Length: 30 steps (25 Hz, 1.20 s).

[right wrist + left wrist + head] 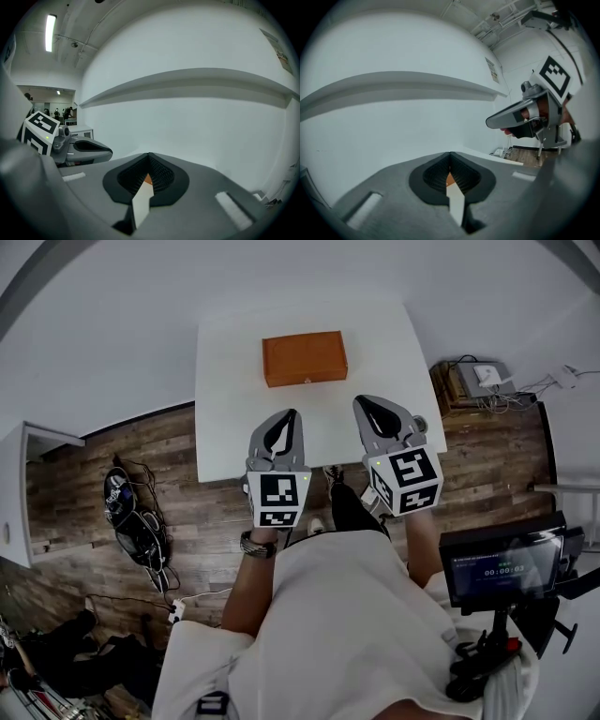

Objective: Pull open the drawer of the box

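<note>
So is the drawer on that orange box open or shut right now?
Shut, it seems: the orange box sits on the white table as one compact block, with nothing sticking out of it.

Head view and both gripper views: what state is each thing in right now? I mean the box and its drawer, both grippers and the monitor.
box: flat on the table, neither gripper touching it.
drawer: closed, not pulled out.
left gripper: shut, empty, short of the box.
right gripper: shut, empty, short of the box.
monitor: on, screen lit.
</note>
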Each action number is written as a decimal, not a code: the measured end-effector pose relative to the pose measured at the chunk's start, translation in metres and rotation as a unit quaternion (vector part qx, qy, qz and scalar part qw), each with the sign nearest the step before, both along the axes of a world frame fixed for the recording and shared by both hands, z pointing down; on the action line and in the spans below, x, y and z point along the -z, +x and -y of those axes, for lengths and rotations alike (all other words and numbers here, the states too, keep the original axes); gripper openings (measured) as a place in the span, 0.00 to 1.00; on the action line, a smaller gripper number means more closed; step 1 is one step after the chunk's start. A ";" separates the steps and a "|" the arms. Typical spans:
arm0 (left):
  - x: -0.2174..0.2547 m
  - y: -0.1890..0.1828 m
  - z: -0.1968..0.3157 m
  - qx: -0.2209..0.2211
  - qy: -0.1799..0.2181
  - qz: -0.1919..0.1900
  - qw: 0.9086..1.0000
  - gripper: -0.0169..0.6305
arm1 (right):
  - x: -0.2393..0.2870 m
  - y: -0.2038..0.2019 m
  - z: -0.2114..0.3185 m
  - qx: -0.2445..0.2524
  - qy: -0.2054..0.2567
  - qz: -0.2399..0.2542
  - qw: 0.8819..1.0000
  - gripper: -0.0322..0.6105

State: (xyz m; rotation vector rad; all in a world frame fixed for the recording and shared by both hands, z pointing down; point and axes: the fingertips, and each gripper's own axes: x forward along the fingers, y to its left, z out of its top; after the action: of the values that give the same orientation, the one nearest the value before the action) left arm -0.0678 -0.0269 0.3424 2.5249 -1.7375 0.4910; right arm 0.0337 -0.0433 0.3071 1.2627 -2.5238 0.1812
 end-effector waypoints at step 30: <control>-0.170 -0.009 0.131 0.053 -0.194 -0.049 0.978 0.12 | -0.169 -0.028 0.122 -0.003 -0.173 -0.040 0.984 0.05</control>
State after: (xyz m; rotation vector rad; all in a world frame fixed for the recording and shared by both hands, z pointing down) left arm -0.0771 -0.1581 0.5124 2.1392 -1.5536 0.6187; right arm 0.0054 -0.1649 0.4757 1.1128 -2.2935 0.5341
